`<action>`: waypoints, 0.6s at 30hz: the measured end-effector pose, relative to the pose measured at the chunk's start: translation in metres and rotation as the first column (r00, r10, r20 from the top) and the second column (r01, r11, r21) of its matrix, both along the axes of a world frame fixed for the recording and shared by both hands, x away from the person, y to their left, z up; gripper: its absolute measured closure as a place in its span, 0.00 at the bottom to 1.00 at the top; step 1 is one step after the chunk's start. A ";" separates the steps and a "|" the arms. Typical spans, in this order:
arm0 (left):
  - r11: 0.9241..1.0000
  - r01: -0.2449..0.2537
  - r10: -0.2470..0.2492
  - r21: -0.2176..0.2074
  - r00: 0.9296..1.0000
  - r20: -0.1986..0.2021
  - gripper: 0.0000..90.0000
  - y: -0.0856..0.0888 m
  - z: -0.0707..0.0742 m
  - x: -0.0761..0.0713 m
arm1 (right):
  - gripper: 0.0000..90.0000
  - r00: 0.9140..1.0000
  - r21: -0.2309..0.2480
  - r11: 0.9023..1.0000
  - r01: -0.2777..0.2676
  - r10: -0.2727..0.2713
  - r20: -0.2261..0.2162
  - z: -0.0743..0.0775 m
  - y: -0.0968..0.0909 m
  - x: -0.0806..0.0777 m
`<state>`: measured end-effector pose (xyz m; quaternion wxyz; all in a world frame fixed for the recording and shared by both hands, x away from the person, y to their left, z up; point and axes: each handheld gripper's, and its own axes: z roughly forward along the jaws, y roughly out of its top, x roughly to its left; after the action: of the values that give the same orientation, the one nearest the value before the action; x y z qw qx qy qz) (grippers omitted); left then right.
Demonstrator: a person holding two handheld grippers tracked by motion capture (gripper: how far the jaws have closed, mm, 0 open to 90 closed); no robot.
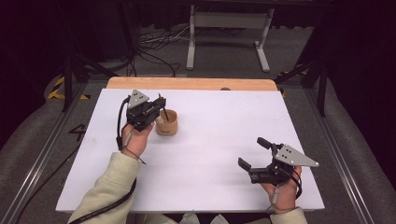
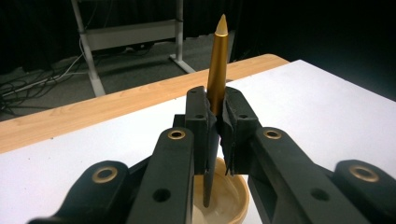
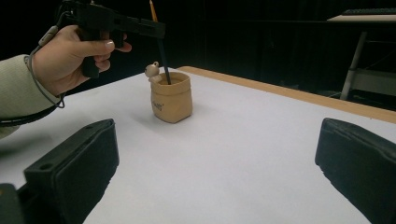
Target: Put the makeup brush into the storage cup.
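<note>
right gripper [image 1: 253,154]: jaws wide apart, holding nothing, low over tabletop [image 1: 224,140]
left gripper [image 1: 156,108]: jaws clamped on pen [image 2: 216,88]
pen: near upright, gold tip up, dark end inside tan cup [image 3: 172,97]

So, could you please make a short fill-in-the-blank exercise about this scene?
1. The left gripper is shut on a ____.
2. The pen's lower end is inside the tan ____.
3. The right gripper has its jaws ____.
4. The holder stands on a ____ table.

Missing words: pen; holder; open; white
</note>
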<state>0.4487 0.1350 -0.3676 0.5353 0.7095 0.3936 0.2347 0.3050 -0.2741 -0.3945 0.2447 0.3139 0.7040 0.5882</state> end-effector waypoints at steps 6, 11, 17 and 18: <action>1.000 0.006 -0.006 0.010 1.000 -0.014 0.91 -0.001 -0.005 0.002 | 0.00 1.000 0.001 1.000 -0.002 0.002 -0.002 0.000 0.000 0.000; 1.000 0.007 -0.007 0.019 1.000 -0.024 0.91 -0.003 -0.007 0.004 | 0.00 1.000 0.002 1.000 0.000 0.000 -0.006 0.000 0.000 0.000; 1.000 0.027 -0.027 0.009 0.999 -0.033 0.91 -0.002 -0.009 0.004 | 0.00 1.000 0.004 1.000 -0.002 0.002 -0.007 0.000 0.000 0.001; 0.999 0.031 -0.031 0.005 0.999 -0.034 0.90 -0.002 -0.009 0.004 | 0.00 1.000 0.005 1.000 -0.004 0.004 -0.007 0.000 -0.001 0.001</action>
<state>0.4528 0.1327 -0.3770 0.5302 0.7209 0.3910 0.2152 0.3057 -0.2749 -0.3945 0.2405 0.3152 0.7041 0.5891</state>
